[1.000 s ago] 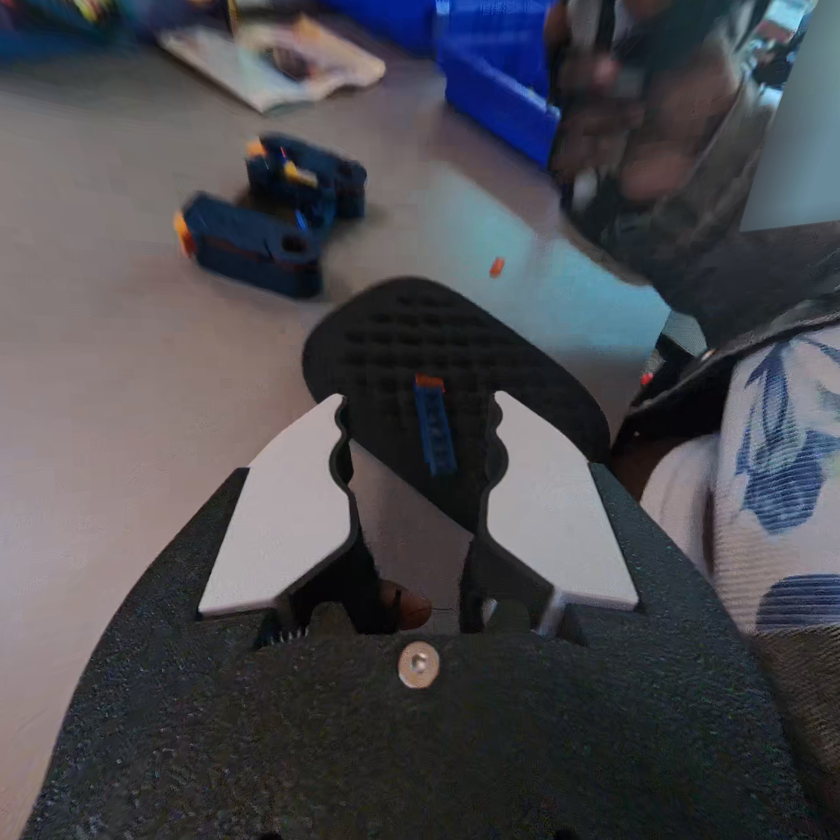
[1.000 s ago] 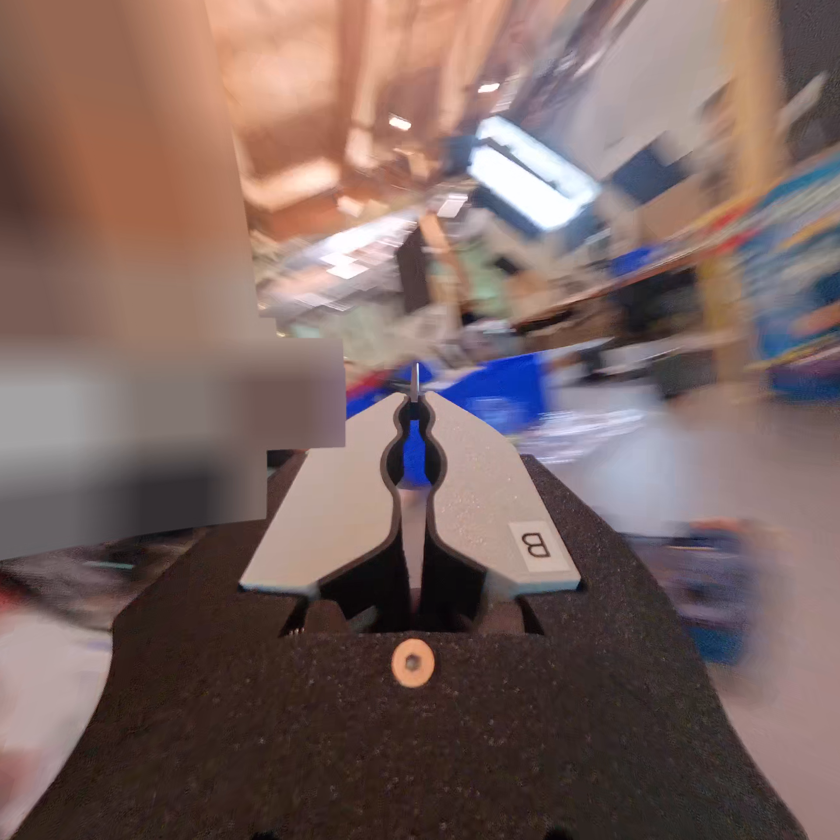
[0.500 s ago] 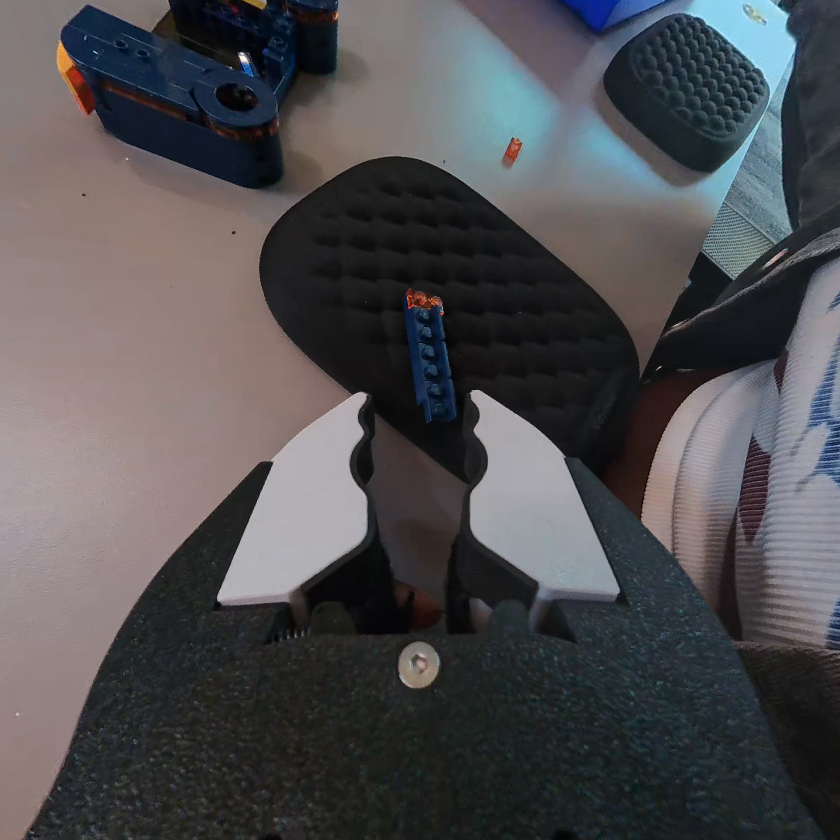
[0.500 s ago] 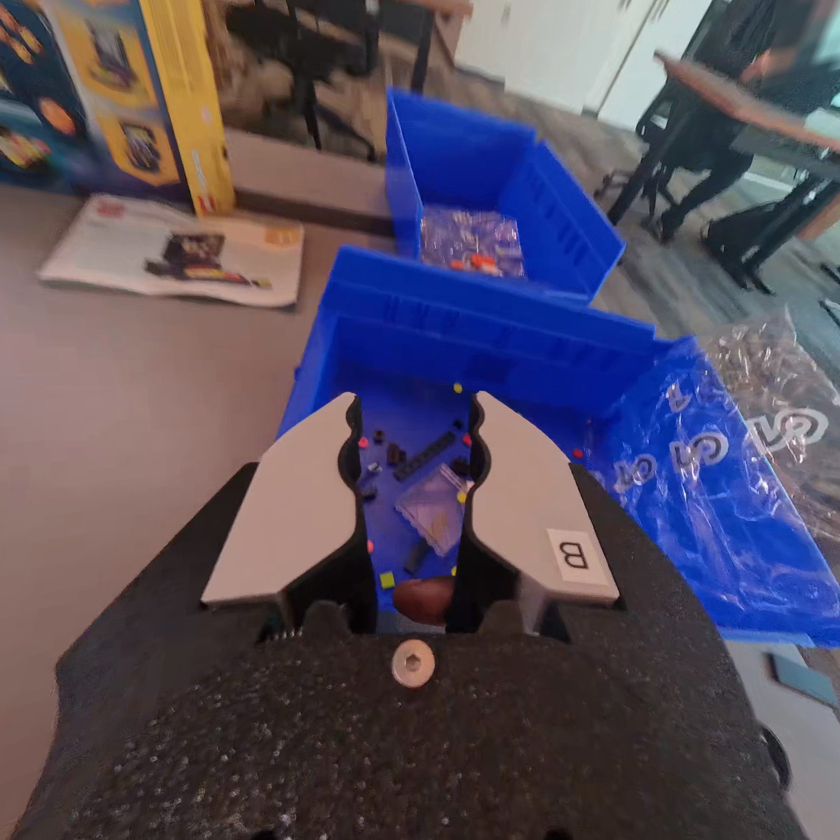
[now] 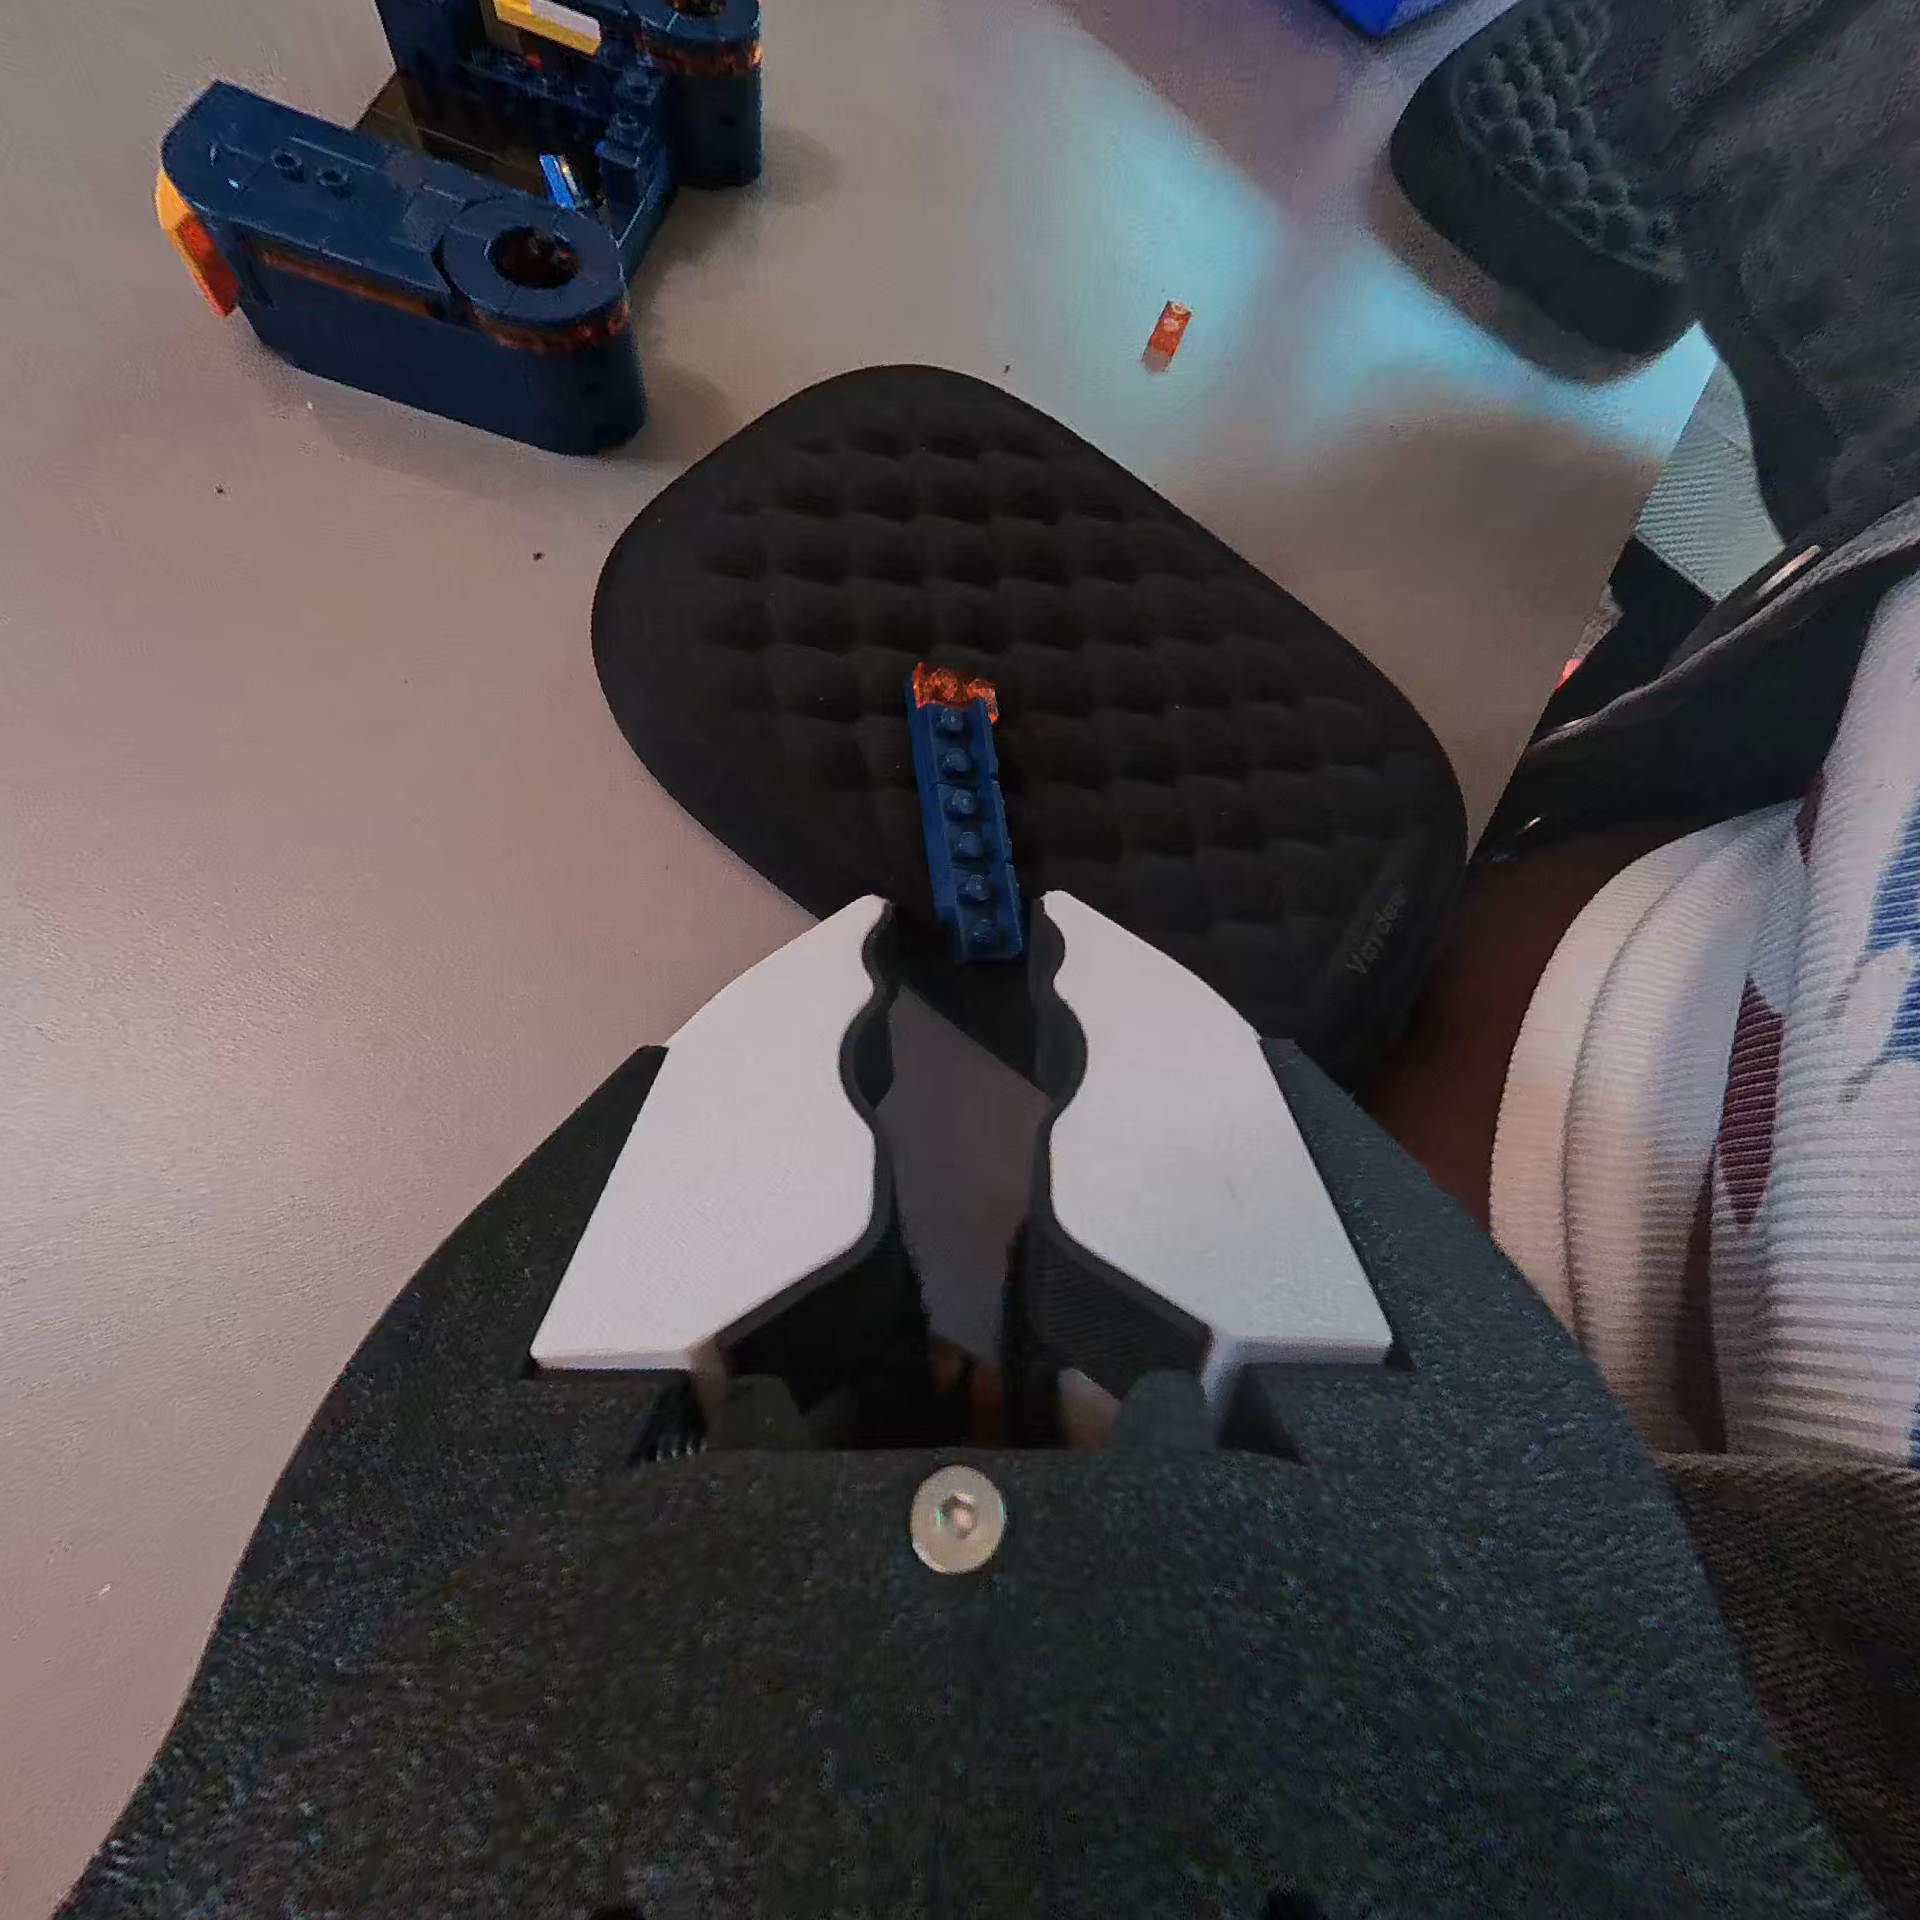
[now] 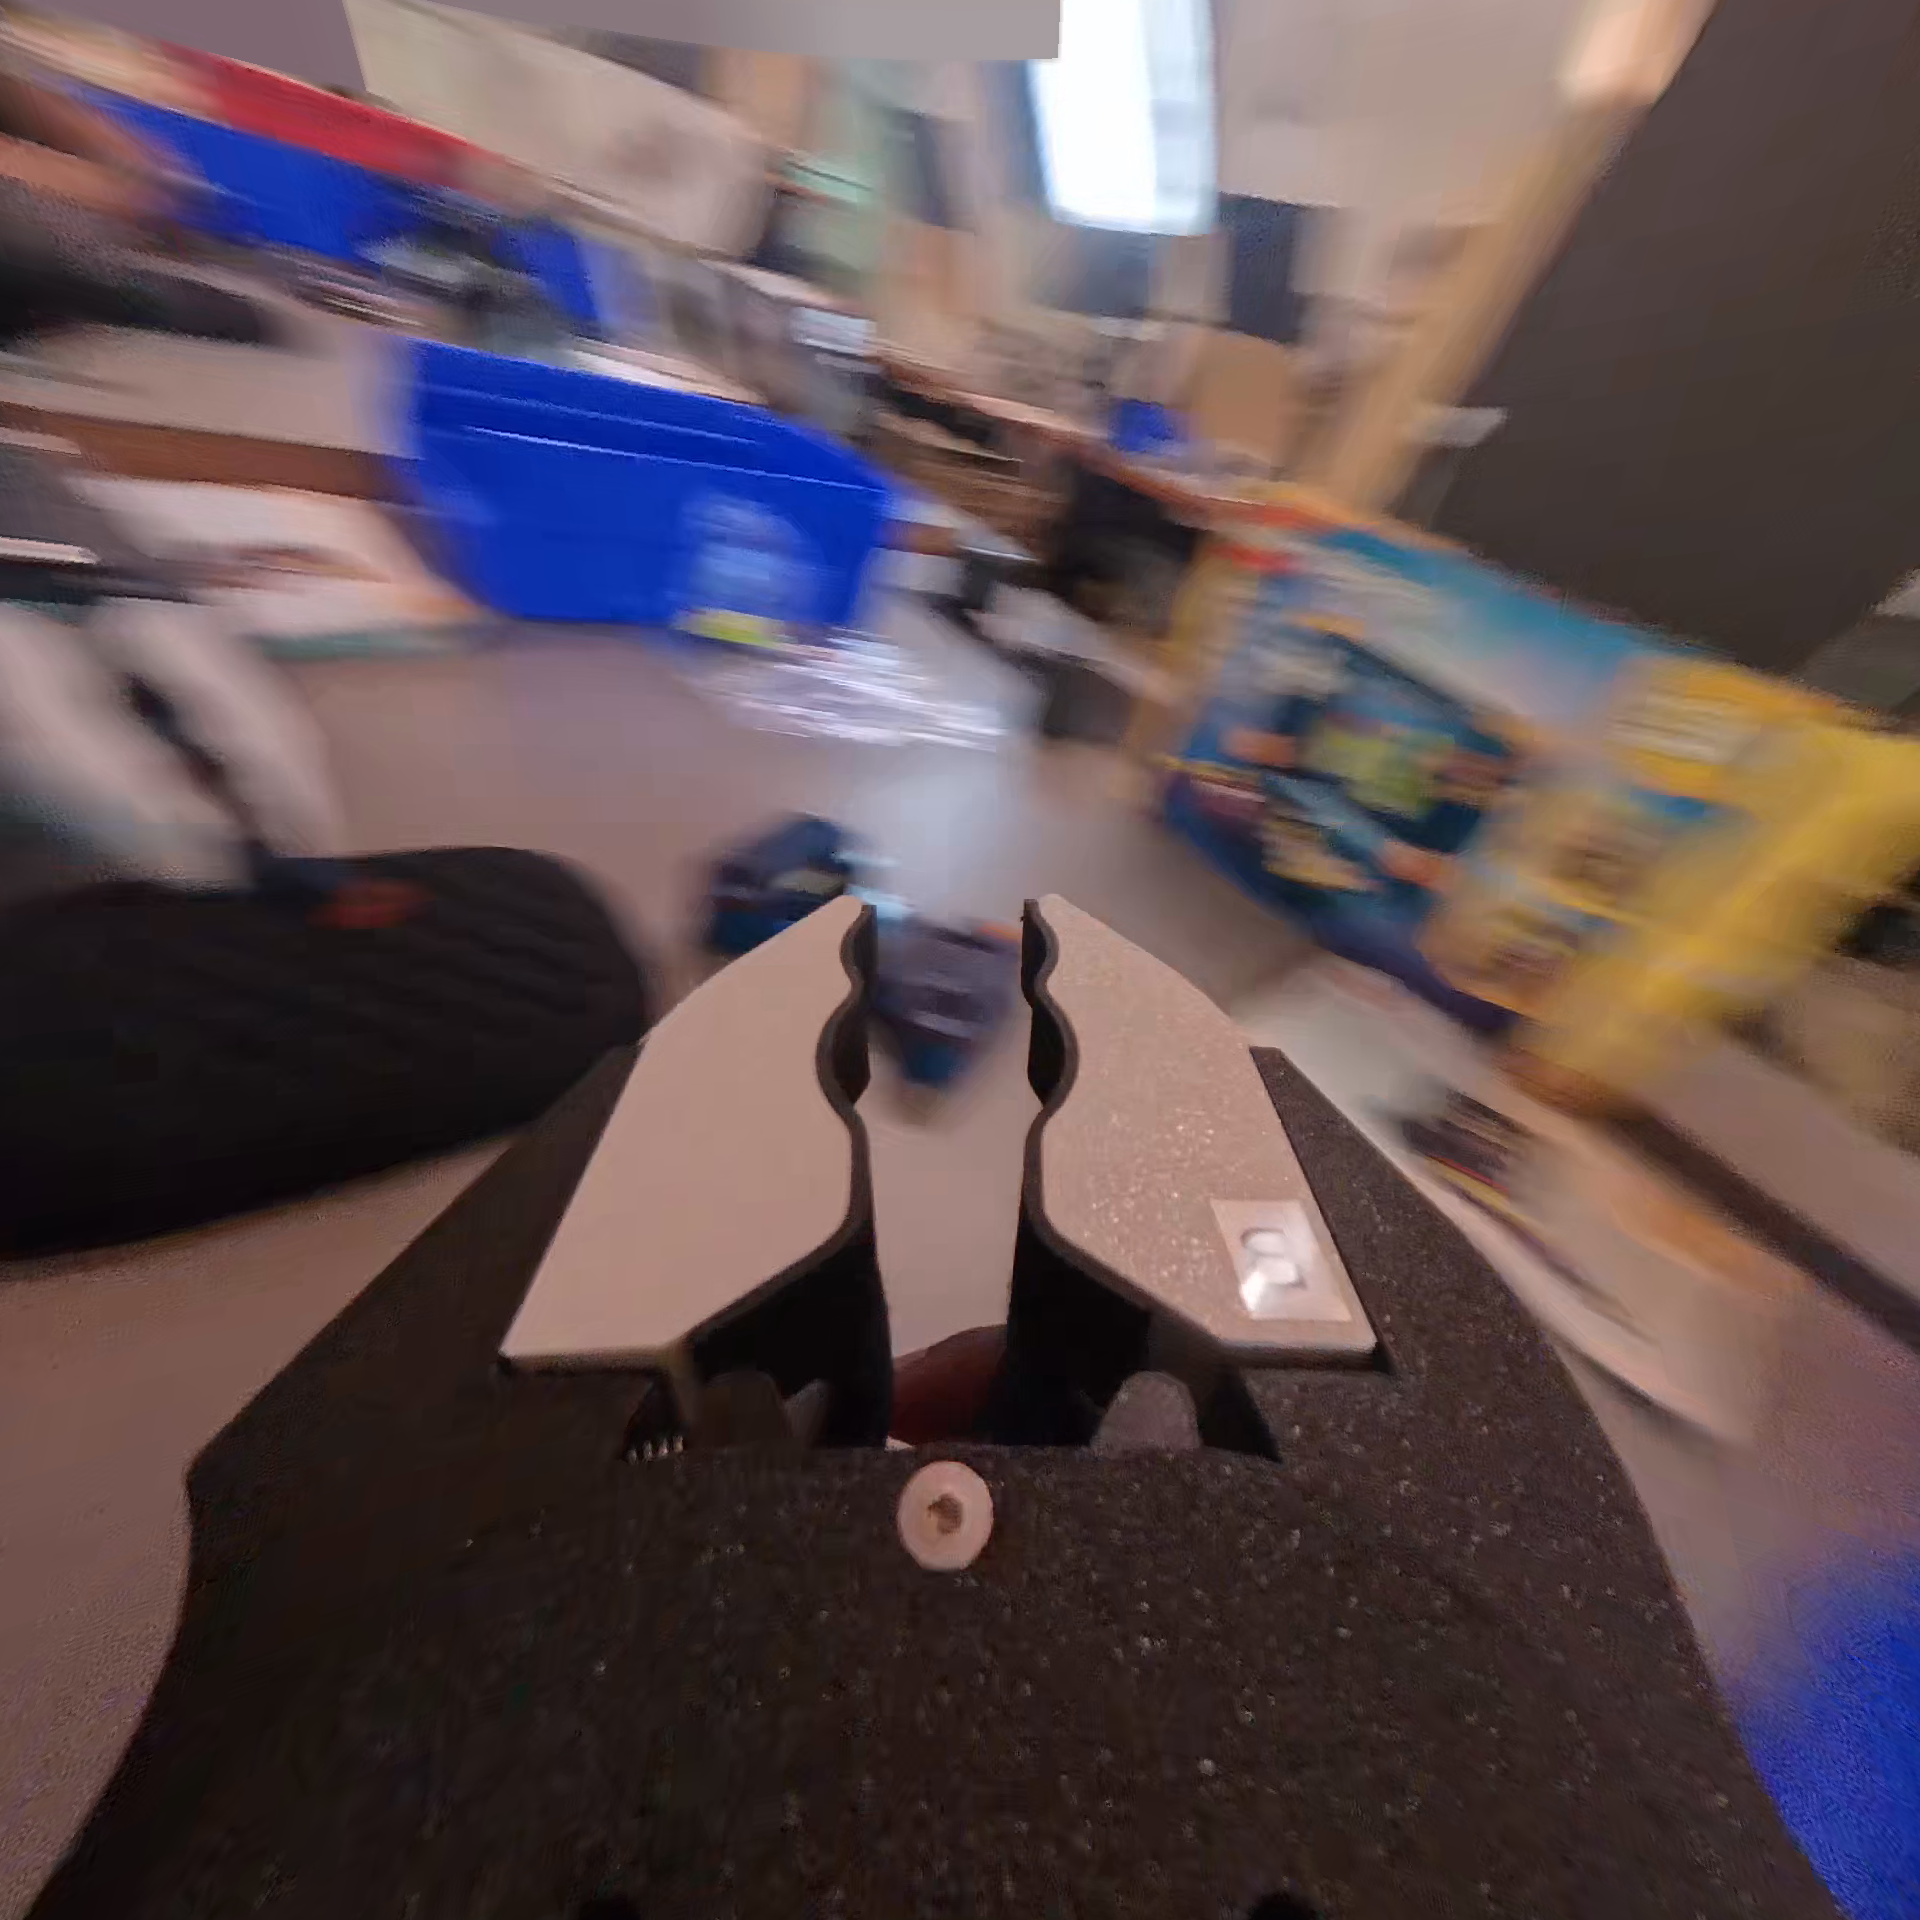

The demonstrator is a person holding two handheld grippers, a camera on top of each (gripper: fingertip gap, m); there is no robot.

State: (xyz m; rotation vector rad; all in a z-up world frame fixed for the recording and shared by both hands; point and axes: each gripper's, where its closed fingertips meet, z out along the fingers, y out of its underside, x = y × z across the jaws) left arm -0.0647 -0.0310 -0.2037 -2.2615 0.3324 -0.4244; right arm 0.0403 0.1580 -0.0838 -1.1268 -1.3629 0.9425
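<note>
Basically, left gripper (image 5: 961, 914) angles down toward the table (image 5: 260, 779), tips at the near edge of a black dimpled pad (image 5: 1039, 644). Jaws narrowly parted; the near end of a dark blue studded brick strip (image 5: 966, 821) sits between the tips, but whether they actually clamp it is not clear. The strip lies along the pad, pointing away, with an orange clear piece (image 5: 954, 690) at its far end. A dark blue brick build (image 5: 416, 270) sits well apart up left; a small orange piece (image 5: 1166, 335) lies loose on the table beyond the pad.

Right gripper (image 6: 948, 914) is held low and nearly level over the table, jaws parted, nothing between them. View heavily blurred. Blue brick pieces (image 6: 914, 987) just ahead of the tips, black pad (image 6: 312, 1018) left, blue bin (image 6: 623, 499) farther back, colourful box (image 6: 1507, 790) right.
</note>
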